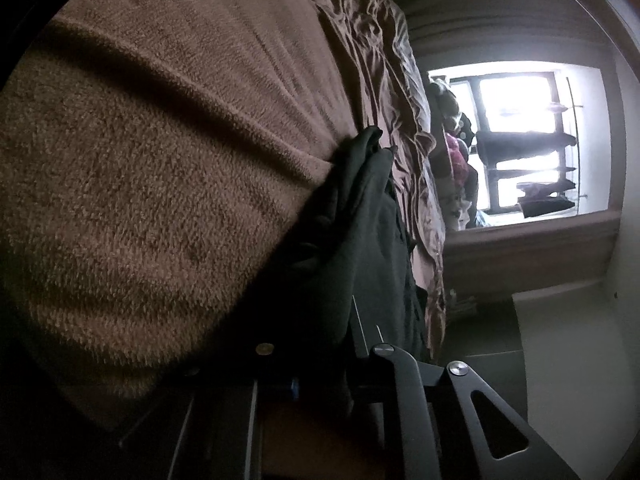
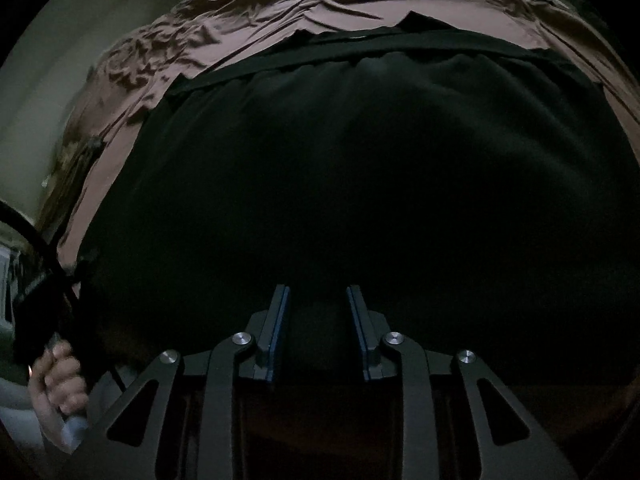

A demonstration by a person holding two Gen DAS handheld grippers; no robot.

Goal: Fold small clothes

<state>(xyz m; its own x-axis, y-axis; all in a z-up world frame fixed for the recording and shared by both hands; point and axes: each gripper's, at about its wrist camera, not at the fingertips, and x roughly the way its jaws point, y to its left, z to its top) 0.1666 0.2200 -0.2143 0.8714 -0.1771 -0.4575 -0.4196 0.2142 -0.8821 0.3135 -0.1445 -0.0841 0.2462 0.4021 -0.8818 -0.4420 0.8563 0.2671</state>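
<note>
A black garment [image 2: 360,168] lies spread on the mauve bed sheet [image 2: 240,24], its waistband [image 2: 360,46] at the far side. My right gripper [image 2: 318,292] points down onto its near part. The blue-edged pads stand a little apart, and a hump of the black cloth fills the gap between them. In the left wrist view the same dark garment [image 1: 360,216] hangs bunched from my left gripper [image 1: 334,310]. The jaws are nearly together on the cloth. One finger [image 1: 362,320] shows; the other is hidden under the fabric.
A brown fuzzy blanket [image 1: 160,168] fills the left wrist view beside the garment, with the crumpled sheet [image 1: 360,40] past it. A bright window with clothes on a rail [image 1: 528,140] lies beyond the bed. A hand [image 2: 60,380] and a black cable [image 2: 36,232] show at lower left.
</note>
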